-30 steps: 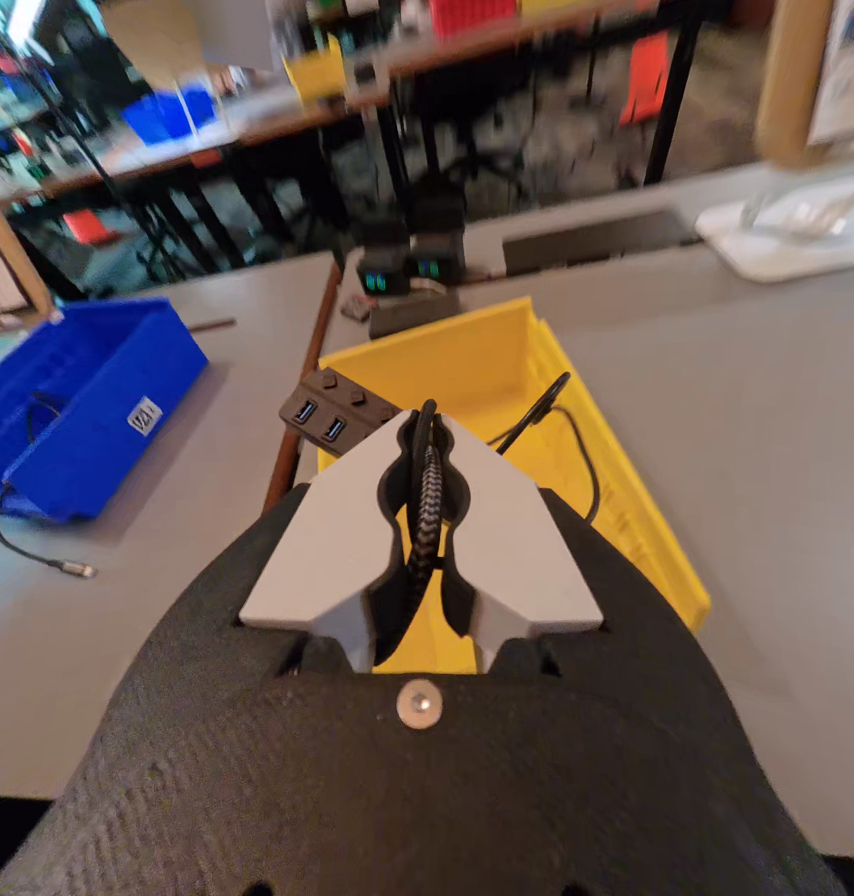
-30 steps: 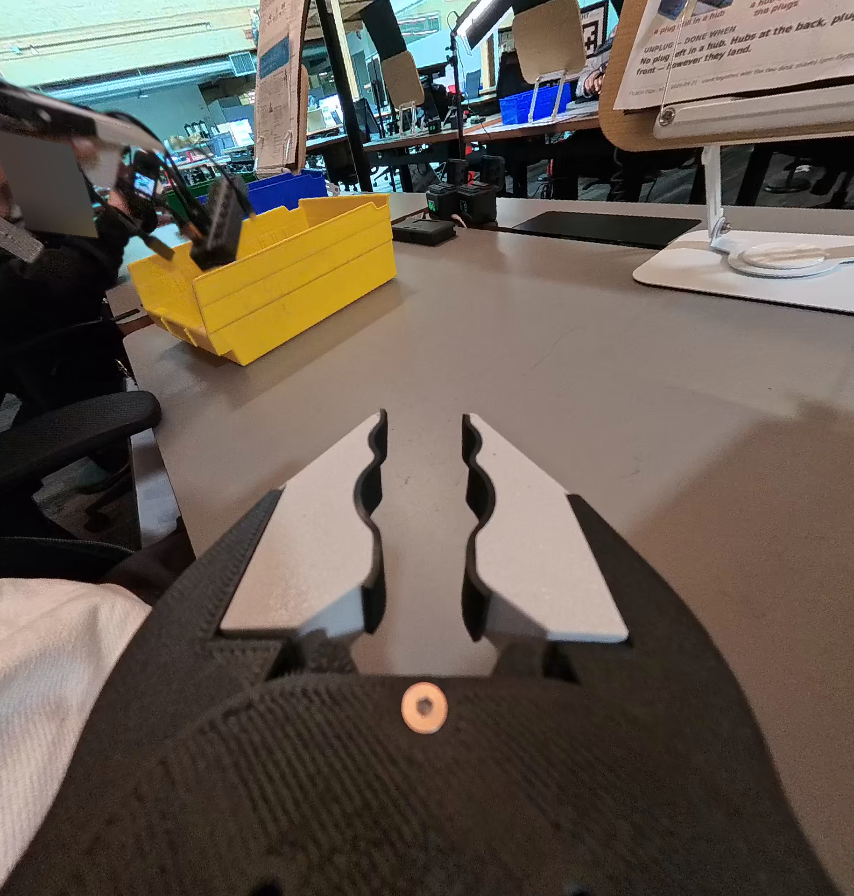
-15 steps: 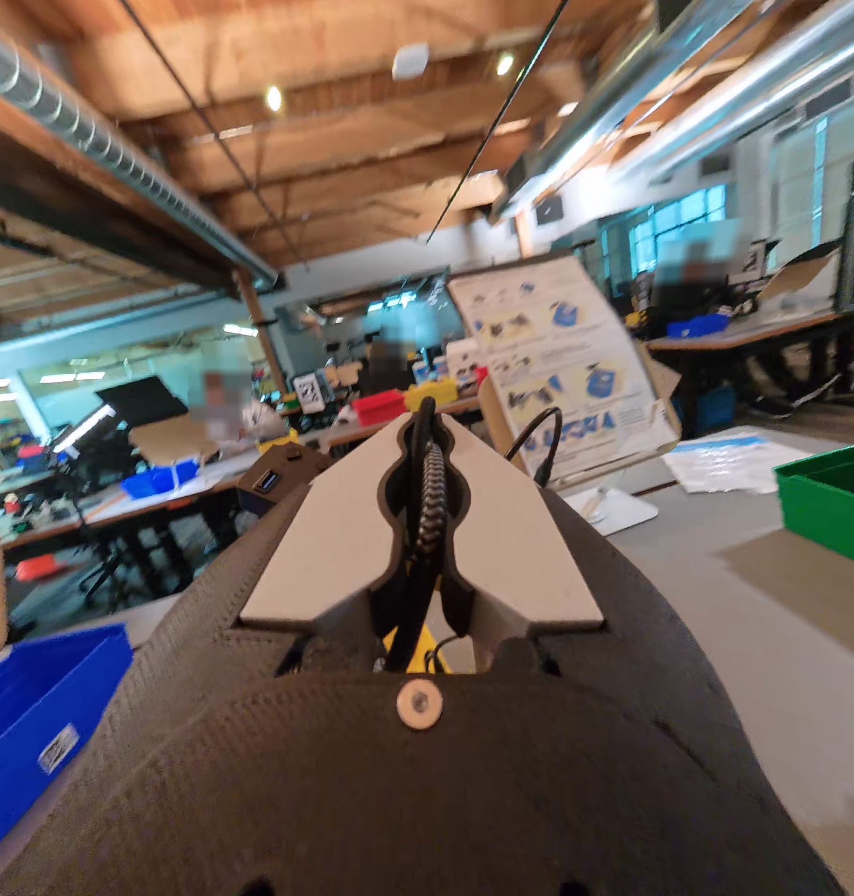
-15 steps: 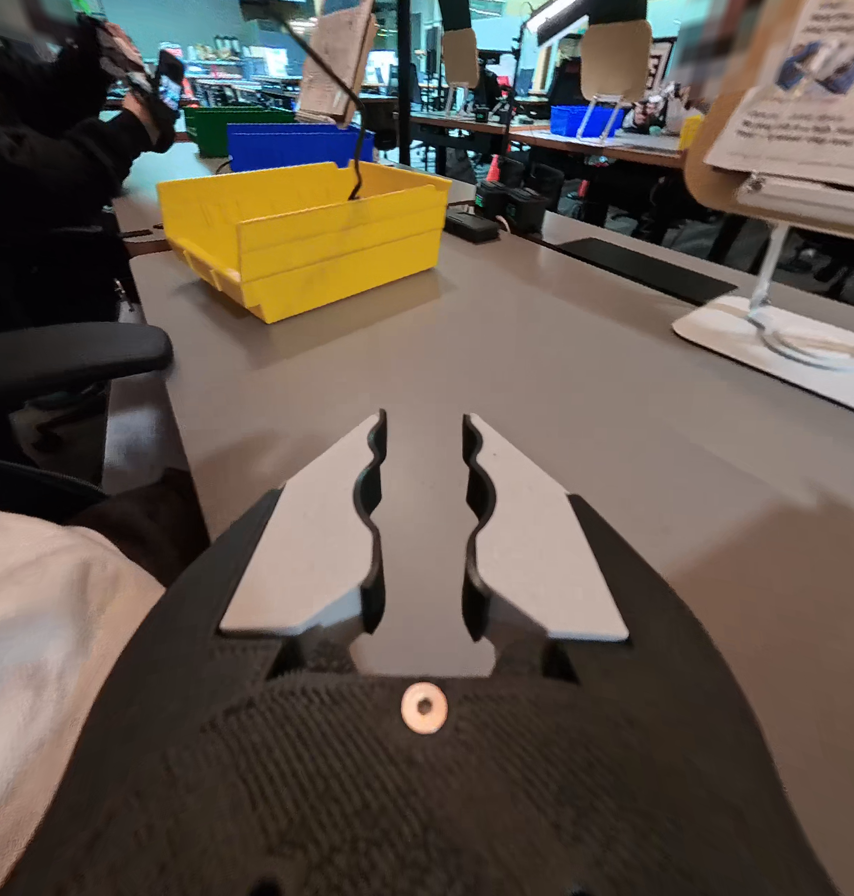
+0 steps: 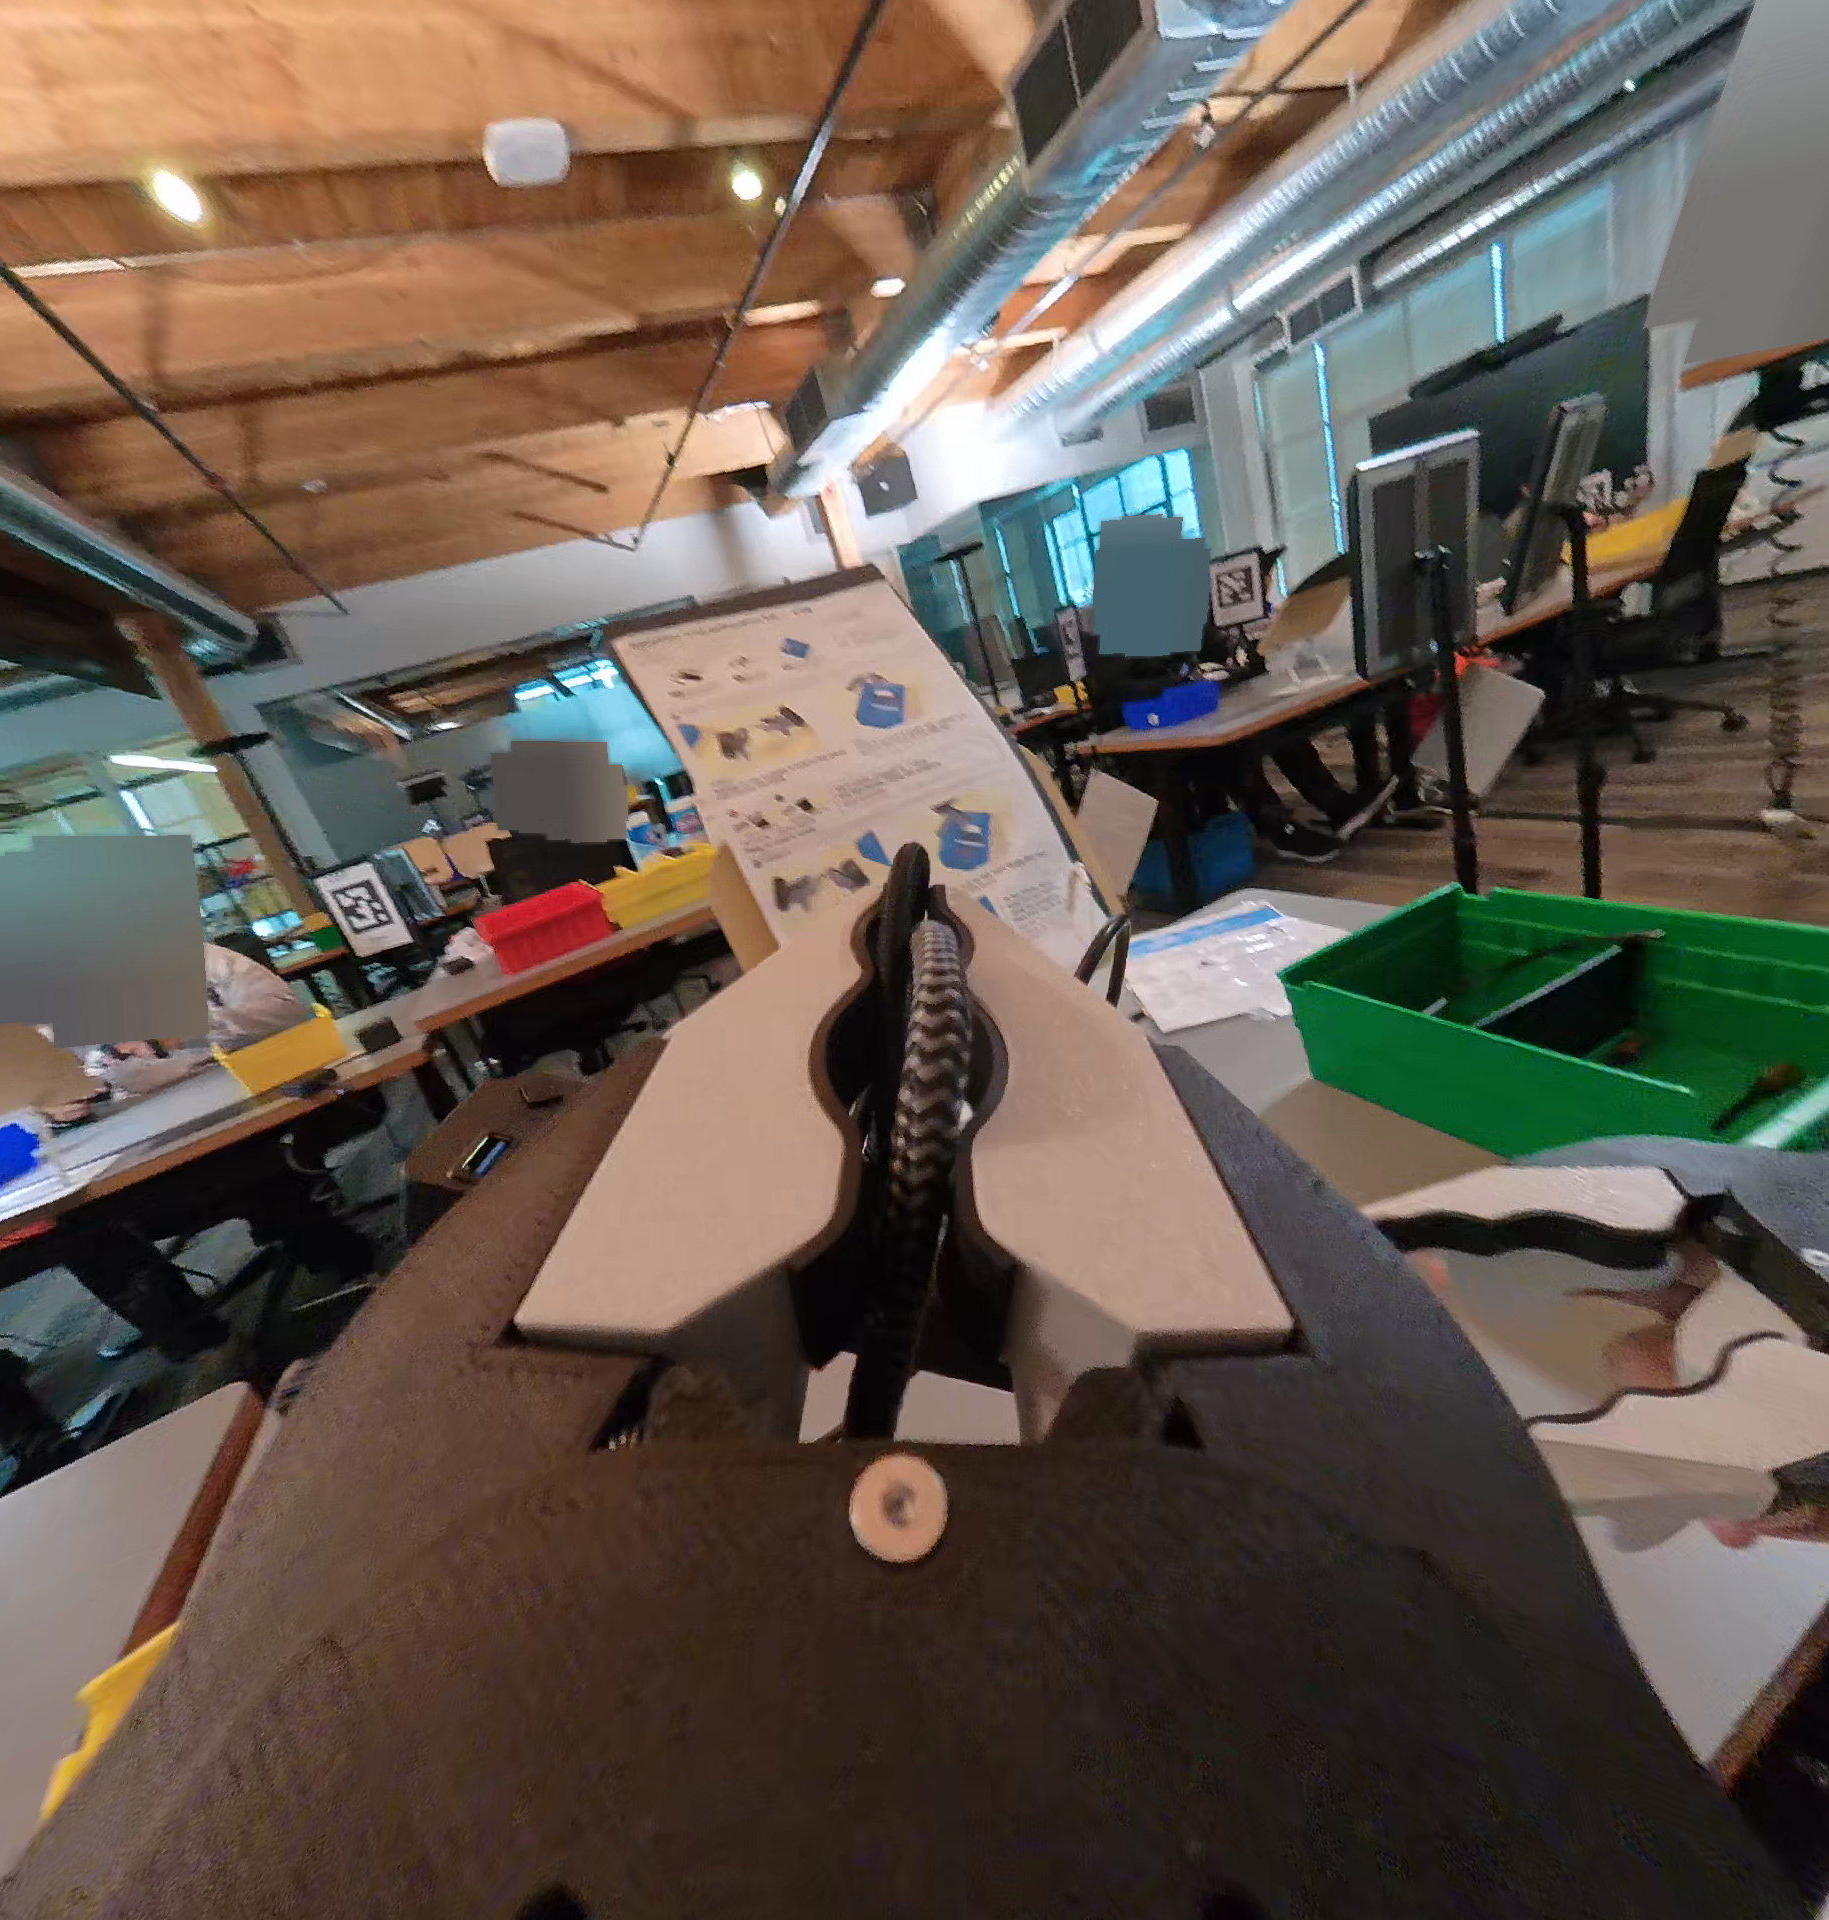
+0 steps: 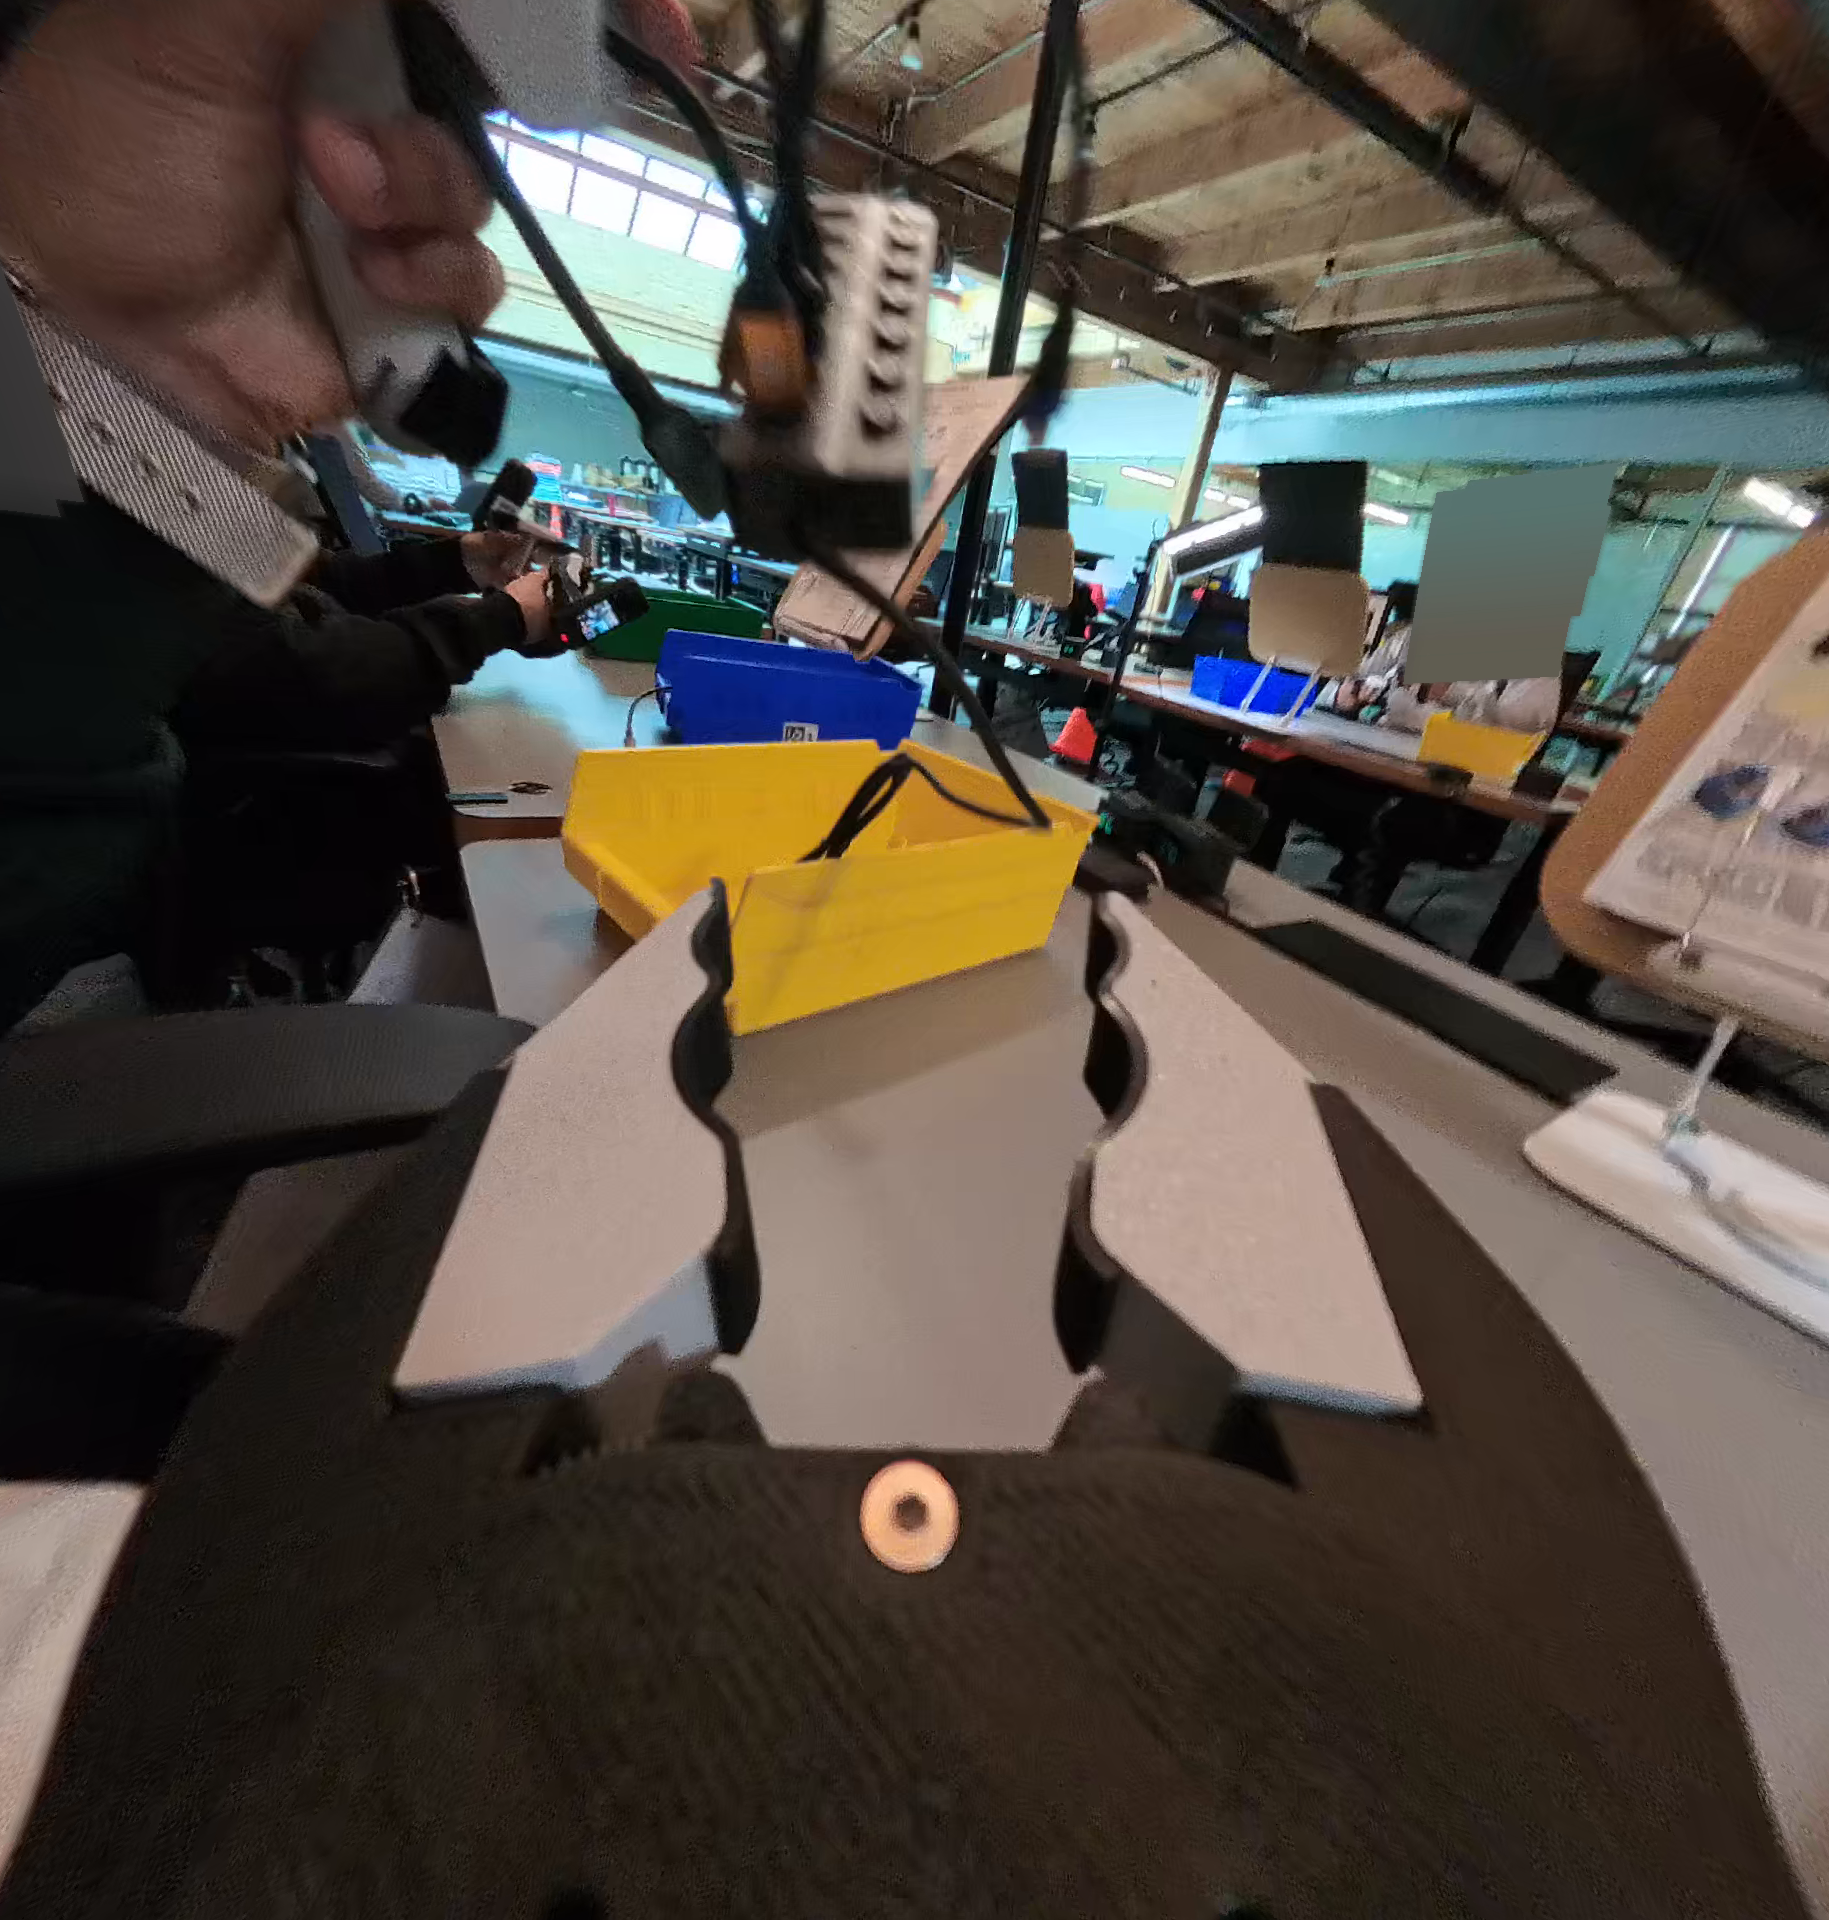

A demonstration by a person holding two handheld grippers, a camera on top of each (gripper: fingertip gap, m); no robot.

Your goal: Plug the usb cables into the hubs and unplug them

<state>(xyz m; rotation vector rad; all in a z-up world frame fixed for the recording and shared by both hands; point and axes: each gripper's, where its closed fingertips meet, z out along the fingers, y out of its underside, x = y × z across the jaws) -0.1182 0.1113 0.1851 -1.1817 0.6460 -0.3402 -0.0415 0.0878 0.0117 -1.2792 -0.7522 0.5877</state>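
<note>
While the left claw [image 5: 905, 935] is clenched on a black-and-white braided cable [image 5: 915, 1081] that runs up between its grey fingers [image 5: 702, 1164], it is tilted up toward the wooden ceiling, off the table [image 5: 68, 1538]. A dark hub [image 5: 474, 1148] with a blue port shows just to the left of that claw, partly hidden behind it. Far right on the table stands a green bin [image 5: 1492, 1060], and an instruction sheet [image 5: 848, 769] on a stand rises beyond the fingers.

From the right wrist view, the right claw [image 6: 905, 914] is released, its jaws wide apart with nothing between them, low over the grey table. Up high, blurred, a grey hub [image 6: 848, 364] hangs in the air with cables plugged into it. One black cable [image 6: 951, 686] trails down into the yellow bin [image 6: 868, 904] beyond the fingers. A blue bin [image 6: 785, 696] sits farther back.
</note>
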